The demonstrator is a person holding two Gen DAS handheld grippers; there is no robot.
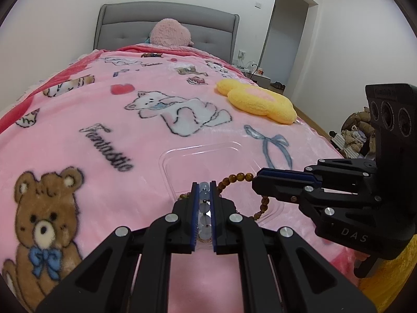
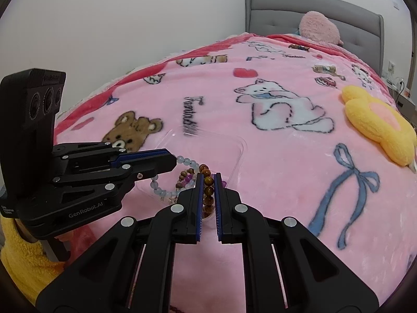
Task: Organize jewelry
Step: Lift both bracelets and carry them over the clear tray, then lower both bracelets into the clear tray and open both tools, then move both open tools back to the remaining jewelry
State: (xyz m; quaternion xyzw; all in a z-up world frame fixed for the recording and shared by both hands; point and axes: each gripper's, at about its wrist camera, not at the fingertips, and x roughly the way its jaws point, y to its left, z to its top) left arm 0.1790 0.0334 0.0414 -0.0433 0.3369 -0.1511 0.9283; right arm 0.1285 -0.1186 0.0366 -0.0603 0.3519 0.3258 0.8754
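Note:
My left gripper [image 1: 204, 185] is shut on a pale blue bead bracelet [image 1: 204, 195]; it shows from the side in the right wrist view [image 2: 174, 162], with the bracelet [image 2: 166, 193] hanging from it. My right gripper [image 2: 209, 176] is shut on a brown bead bracelet [image 2: 208, 190]; in the left wrist view it [image 1: 254, 180] holds that bracelet's loop [image 1: 235, 176]. Both are over a clear plastic tray [image 1: 208, 151] on the pink blanket. More bracelets, one with purple beads [image 2: 188, 180], lie in the tray [image 2: 234, 146].
The bed has a pink cartoon blanket [image 1: 104, 120], a yellow flower cushion [image 1: 258, 99] to the right, a pink plush [image 1: 170, 32] at the grey headboard. A doorway [image 1: 286, 36] and a nightstand [image 1: 258, 74] are beyond the bed's right side.

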